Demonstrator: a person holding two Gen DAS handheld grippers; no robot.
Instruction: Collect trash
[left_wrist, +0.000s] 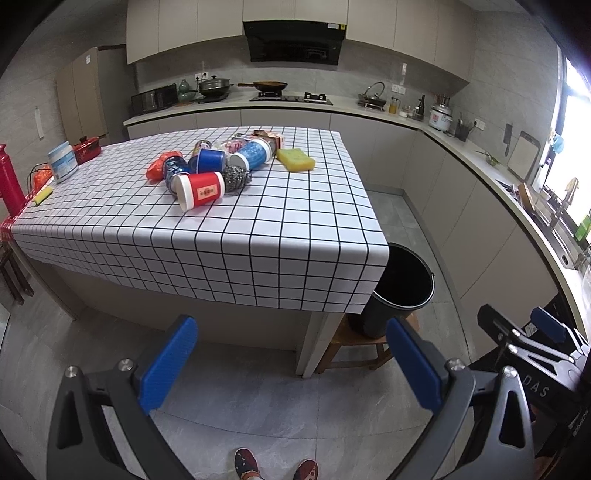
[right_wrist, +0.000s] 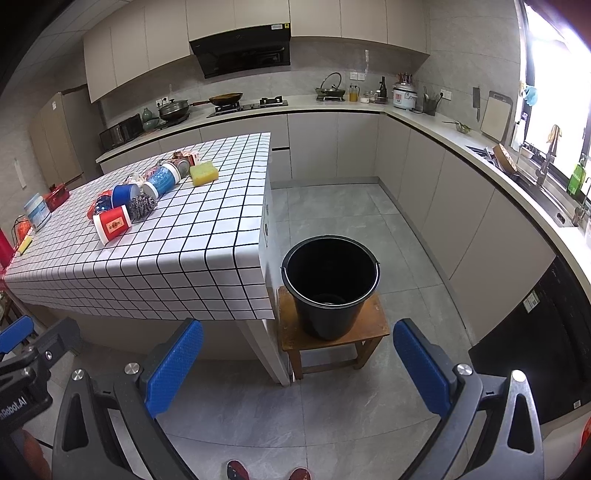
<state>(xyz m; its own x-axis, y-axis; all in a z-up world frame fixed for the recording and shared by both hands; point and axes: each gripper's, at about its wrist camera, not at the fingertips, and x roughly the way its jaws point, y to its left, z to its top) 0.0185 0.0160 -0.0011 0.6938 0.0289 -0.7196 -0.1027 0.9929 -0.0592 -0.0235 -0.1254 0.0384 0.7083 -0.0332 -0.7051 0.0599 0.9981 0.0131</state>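
A pile of trash lies on the checked tablecloth (left_wrist: 258, 236): a red and white cup (left_wrist: 201, 190) on its side, a steel scourer (left_wrist: 238, 177), blue cups (left_wrist: 210, 160), a blue patterned cup (left_wrist: 255, 153), an orange wrapper (left_wrist: 157, 168) and a yellow sponge (left_wrist: 295, 159). The pile also shows in the right wrist view, with the red cup (right_wrist: 112, 223) nearest. A black bucket (right_wrist: 330, 286) stands open on a wooden stool (right_wrist: 332, 339) beside the table. My left gripper (left_wrist: 291, 363) and right gripper (right_wrist: 297, 367) are both open and empty, well short of the table.
A white tub (left_wrist: 62, 160), a red pot (left_wrist: 86, 147), a red bottle (left_wrist: 9, 182) and a small sponge (left_wrist: 42, 195) sit at the table's left end. Kitchen counters (right_wrist: 480, 147) run along the back and right walls. Grey floor (right_wrist: 351, 214) lies between.
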